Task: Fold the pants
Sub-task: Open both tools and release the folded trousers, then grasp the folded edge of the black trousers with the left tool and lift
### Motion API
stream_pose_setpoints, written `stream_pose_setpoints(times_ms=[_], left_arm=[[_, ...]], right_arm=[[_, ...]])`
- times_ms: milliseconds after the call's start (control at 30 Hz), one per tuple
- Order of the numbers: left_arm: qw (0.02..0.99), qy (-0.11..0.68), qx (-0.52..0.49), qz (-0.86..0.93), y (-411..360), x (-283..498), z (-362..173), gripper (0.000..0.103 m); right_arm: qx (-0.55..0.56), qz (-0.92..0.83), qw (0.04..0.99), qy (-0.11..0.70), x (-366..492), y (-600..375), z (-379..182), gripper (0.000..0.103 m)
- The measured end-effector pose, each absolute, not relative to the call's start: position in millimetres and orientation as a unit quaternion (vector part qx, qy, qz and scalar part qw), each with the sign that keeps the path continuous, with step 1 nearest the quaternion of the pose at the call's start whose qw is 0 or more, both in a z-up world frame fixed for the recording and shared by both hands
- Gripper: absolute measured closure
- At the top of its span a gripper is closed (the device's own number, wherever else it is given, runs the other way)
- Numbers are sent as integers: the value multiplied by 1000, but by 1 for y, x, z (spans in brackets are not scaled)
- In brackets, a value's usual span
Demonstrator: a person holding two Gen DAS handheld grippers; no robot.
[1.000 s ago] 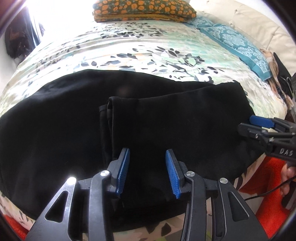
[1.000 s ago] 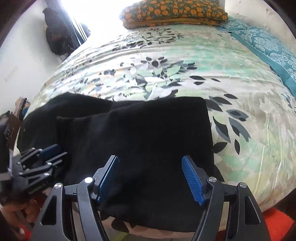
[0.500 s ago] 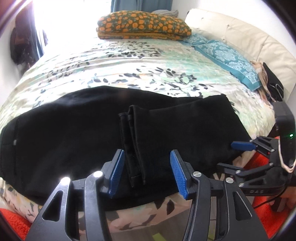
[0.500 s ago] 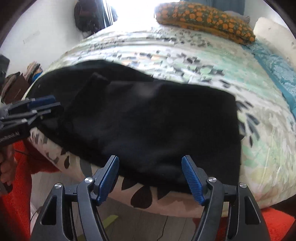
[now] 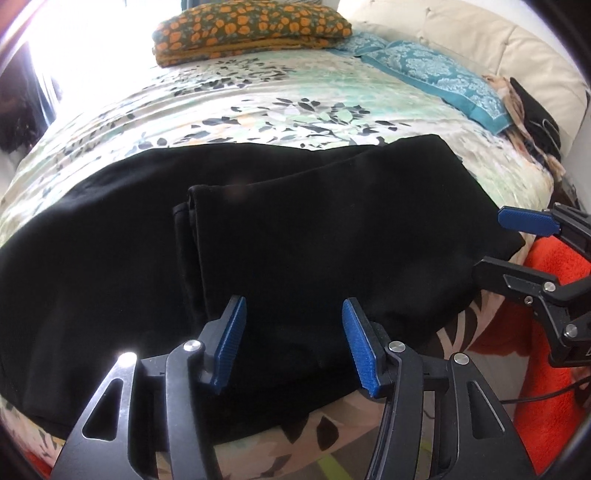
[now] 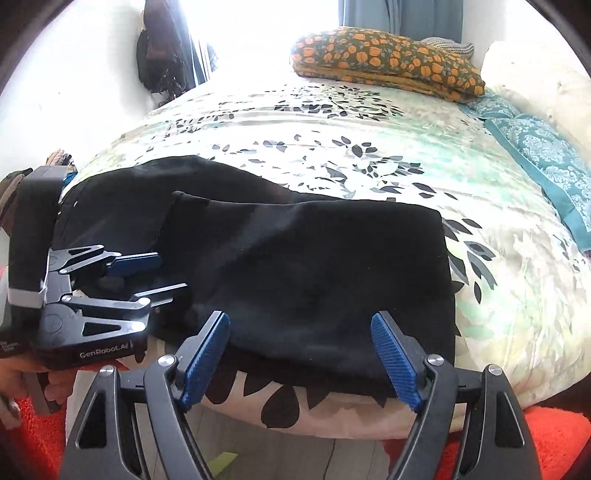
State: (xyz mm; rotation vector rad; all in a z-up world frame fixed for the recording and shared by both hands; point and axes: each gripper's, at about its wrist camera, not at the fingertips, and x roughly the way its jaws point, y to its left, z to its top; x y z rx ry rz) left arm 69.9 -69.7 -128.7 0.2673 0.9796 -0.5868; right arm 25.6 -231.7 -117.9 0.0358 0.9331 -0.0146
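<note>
Left wrist: claws (image 5: 291, 343) wide over pants (image 5: 258, 251)

Black soft-fabric pants (image 5: 295, 236) (image 6: 303, 266): folded over once, leg hems lying across the middle; flat along the bed's near edge.

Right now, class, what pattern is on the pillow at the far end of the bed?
Orange flowers on dark green; the pillow shows best in the right wrist view.

Window (image 6: 280, 33) backlight blew out top of both views; pants (image 5: 295, 258) crushed to detail-less black. Fisheye warped edges, corners vignetted. Focus was sharp.
</note>
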Motion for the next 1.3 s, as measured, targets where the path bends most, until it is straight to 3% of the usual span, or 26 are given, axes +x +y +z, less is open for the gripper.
stream_pose_setpoints(times_ms=[133,200,333,533,833,1033,1300], left_arm=[[834,464,121,-274,-68,67,-126,46],[836,463,115,-272,-64,65,-119,46],[850,445,86,-268,-53,62,-105,25],[831,488,107,-246,-51,67,-133,21],[853,470,18,-226,-7,76,-97,18],[870,464,-42,-163,65,96,-79,17],[890,413,-186,-43,246,158,-46,12]], right_arm=[[19,-6,856,517,40,-232,-150,22],[2,-11,861,508,41,-227,-145,22],[-3,-3,884,468,33,-221,-126,22],[15,-10,864,504,40,-224,-141,22],[39,-8,887,461,37,-228,-126,22],[53,-2,892,448,40,-231,-120,22],[73,1,891,449,41,-236,-122,22]])
